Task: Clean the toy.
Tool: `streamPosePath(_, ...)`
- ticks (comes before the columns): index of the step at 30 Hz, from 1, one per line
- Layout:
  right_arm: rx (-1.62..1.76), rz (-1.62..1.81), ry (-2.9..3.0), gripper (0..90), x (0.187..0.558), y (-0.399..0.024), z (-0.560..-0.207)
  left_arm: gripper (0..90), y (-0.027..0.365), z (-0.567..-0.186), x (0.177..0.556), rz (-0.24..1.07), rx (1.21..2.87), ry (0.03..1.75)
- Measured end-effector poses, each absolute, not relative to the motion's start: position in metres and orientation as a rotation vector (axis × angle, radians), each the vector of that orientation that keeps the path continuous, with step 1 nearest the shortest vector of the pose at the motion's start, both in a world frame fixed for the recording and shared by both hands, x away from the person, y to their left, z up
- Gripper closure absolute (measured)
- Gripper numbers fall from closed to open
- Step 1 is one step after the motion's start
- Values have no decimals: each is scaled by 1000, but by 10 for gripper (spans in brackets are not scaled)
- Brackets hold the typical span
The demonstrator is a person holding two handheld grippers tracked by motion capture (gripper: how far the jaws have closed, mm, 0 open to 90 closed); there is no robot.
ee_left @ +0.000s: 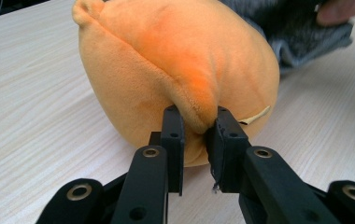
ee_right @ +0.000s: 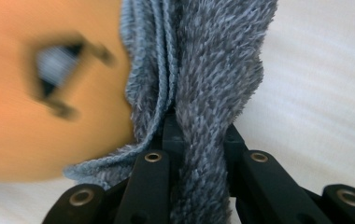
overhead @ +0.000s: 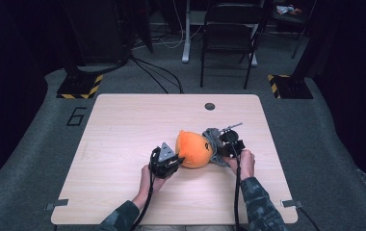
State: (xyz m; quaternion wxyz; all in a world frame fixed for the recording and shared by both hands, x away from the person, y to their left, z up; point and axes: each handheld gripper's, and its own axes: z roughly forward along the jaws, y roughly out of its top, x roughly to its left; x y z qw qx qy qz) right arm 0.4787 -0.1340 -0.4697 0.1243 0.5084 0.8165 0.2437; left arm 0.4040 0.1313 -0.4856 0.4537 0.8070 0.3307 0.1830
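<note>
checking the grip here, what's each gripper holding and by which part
Left gripper pinches a fold of the orange plush toy; right gripper clamps a bunched fold of the grey knit cloth.

i count one orange plush toy on one wooden table. one grey knit cloth sits touching the toy. i have two grippers: one left gripper, clamped on a fold of the toy, one right gripper, clamped on the cloth. one round hole in the tabletop. one black chair behind the table. two yellow-black striped bases on the floor.
</note>
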Motion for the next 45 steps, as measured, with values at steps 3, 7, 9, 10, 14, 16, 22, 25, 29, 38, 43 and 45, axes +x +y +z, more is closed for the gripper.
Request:
streamPosePath(3,1540,699,2386,785,483,-142,-480,772,132,-486,405,446,1986,817)
streamPosePath(7,1519,802,2336,786,481,-150,-451,772,133,-486,405,443,1979,819)
streamPosePath(9,1484,900,2309,786,475,-146,-430,772,132,-486,405,447,1974,821)
streamPosePath(10,1442,946,2308,785,471,-142,-420,772,132,-485,405,452,1977,816)
streamPosePath(14,1277,1095,2356,785,453,-110,-394,773,129,-485,404,456,1967,812)
streamPosePath(16,1202,1113,2400,785,445,-91,-391,773,128,-484,403,451,1976,800)
streamPosePath(22,1055,955,2442,784,436,-52,-409,772,127,-485,402,454,1985,803)
streamPosePath(25,1076,934,2430,785,438,-53,-411,773,128,-485,403,446,1989,797)
streamPosePath(29,1099,922,2417,785,443,-62,-411,772,129,-486,403,435,1990,798)
streamPosePath(38,1241,871,2382,785,458,-92,-421,772,130,-486,404,428,1987,808)
streamPosePath(43,1343,823,2373,785,468,-113,-435,772,130,-486,405,430,1986,804)
streamPosePath(45,1384,801,2368,785,472,-119,-442,772,131,-486,405,428,1989,801)
